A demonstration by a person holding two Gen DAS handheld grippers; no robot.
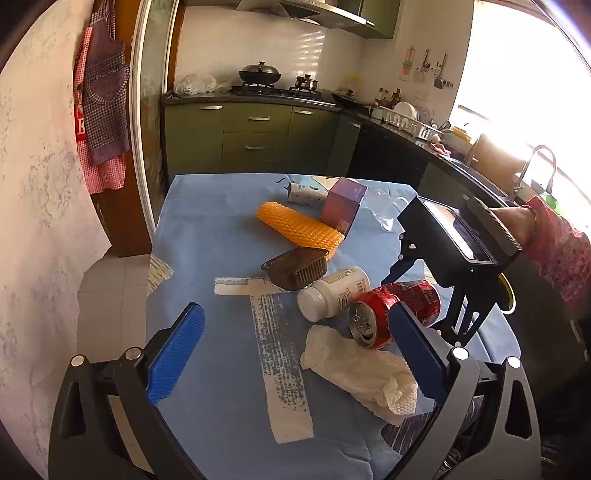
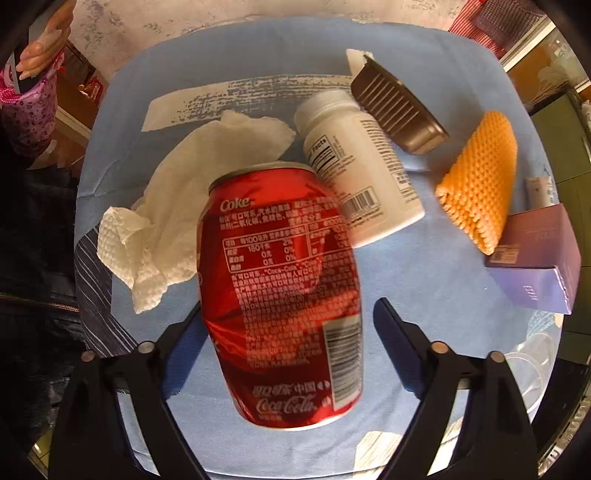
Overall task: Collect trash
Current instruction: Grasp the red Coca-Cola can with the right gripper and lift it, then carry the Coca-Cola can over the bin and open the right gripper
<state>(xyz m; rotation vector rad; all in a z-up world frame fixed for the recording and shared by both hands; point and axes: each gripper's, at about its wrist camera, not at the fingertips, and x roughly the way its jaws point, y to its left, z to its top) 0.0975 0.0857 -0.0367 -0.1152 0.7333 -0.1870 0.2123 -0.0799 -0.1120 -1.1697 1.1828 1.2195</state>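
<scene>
**Coke can lies straight under the right gripper**

Coke can [image 2: 284, 291] lies on its side on the counter [image 2: 424, 266], long axis 6-to-12, between the wide-open, empty right gripper [image 2: 284, 354]. Left gripper [image 1: 291, 354], open and empty, hangs farther off, the can at its 1 o'clock.

A kitchen is showing behind the worktop [image 1: 207, 236], which is wearing a pale blue cloth with a worn white print. Green cabinets [image 1: 255, 133] with metal handles are running under a dark counter, where a lidded wok [image 1: 260, 72] and a small pot [image 1: 306, 82] are sitting on the stove beneath a steel range hood [image 1: 314, 11]. A checked apron [image 1: 101, 114] is hanging by the mottled wall [image 1: 33, 184]. Strong daylight is pouring through the window [image 1: 517, 74] above the sink faucet [image 1: 539, 166]. Pale floor tiles [image 1: 110, 288] are lying left.
</scene>
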